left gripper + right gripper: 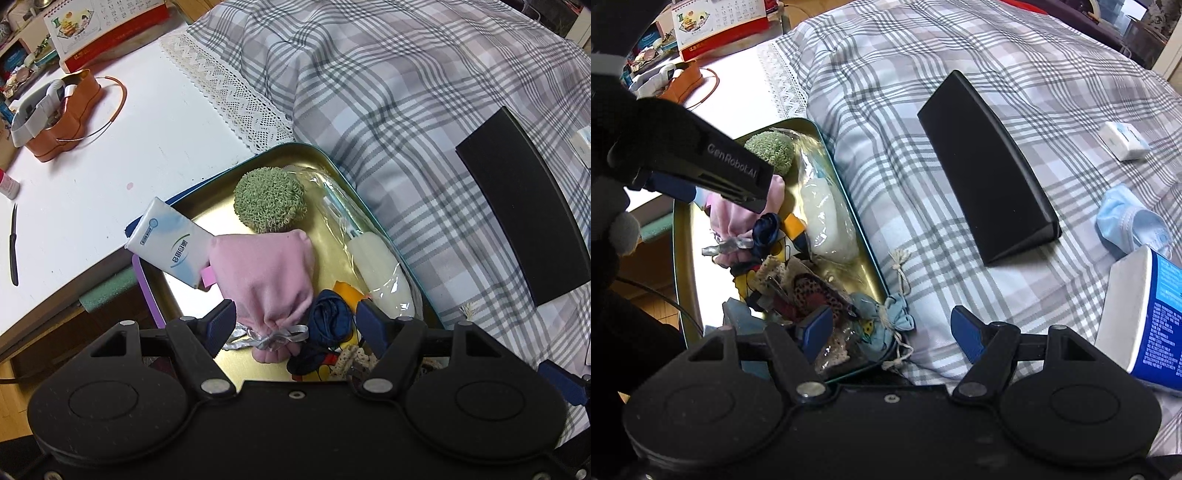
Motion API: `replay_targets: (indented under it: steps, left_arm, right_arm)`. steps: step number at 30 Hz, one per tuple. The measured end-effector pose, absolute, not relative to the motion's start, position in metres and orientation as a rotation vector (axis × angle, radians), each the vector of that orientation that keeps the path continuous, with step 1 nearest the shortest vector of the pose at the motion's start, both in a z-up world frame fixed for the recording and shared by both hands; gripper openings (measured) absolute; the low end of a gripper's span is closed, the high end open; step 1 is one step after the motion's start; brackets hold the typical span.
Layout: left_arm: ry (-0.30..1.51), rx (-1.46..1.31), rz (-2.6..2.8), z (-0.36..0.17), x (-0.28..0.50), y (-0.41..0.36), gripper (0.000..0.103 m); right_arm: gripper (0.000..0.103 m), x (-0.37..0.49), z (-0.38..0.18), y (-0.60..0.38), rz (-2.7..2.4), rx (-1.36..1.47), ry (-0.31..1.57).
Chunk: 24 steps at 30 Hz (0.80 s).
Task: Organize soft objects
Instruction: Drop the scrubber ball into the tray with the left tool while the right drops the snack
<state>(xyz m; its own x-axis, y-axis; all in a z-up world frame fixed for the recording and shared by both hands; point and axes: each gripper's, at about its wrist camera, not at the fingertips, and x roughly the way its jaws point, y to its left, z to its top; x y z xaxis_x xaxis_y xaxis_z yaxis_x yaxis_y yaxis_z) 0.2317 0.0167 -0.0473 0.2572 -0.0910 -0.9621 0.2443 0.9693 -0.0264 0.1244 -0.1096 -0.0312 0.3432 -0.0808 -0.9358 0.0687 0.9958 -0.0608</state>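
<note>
A gold tin tray [207, 206] with a teal rim lies where the white table meets the plaid bedspread. It holds a green knitted ball [269, 201], a pink pouch [269, 269] tied with silver ribbon, a white tissue pack [170, 243], a clear-wrapped white piece [380, 273] and navy fabric [328, 317]. My left gripper [297, 321] hangs open over the tray, its fingers either side of the pouch's tied neck and the navy fabric. My right gripper [892, 332] is open at the tray's [687, 236] near corner, straddling a light blue drawstring pouch [895, 314] on the rim.
On the bedspread lie a black case [986, 166], a blue face mask [1130, 225], a small white box [1123, 140] and a blue-and-white tub [1145, 321]. The table carries an orange organizer [66, 118], a black knife [14, 247] and a calendar [81, 26].
</note>
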Motion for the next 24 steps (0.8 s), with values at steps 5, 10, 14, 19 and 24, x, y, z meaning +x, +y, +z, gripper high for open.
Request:
replay_targets:
  steps: [5,10,14,19,24]
  left_arm:
    - [1.291,0.14,-0.235,-0.048,0.227,0.016,0.067]
    - [1.288,0.142,-0.244,-0.049,0.222,0.015,0.067]
    - [1.282,0.152,-0.249,-0.049,0.22,0.012,0.067]
    - [1.281,0.165,-0.257,-0.05,0.218,0.009,0.067]
    - [1.268,0.179,-0.27,-0.05,0.215,0.003,0.067]
  right_arm:
    - [0.07,0.121,-0.029,-0.115,-0.105,-0.006,1.216]
    - [0.07,0.118,-0.017,-0.125,-0.125,0.001,1.195]
    - [0.07,0.117,0.001,-0.142,-0.16,0.016,1.151]
    - [0.071,0.116,0.028,-0.177,-0.222,0.058,1.08]
    - [0.073,0.117,0.049,-0.23,-0.375,0.12,1.01]
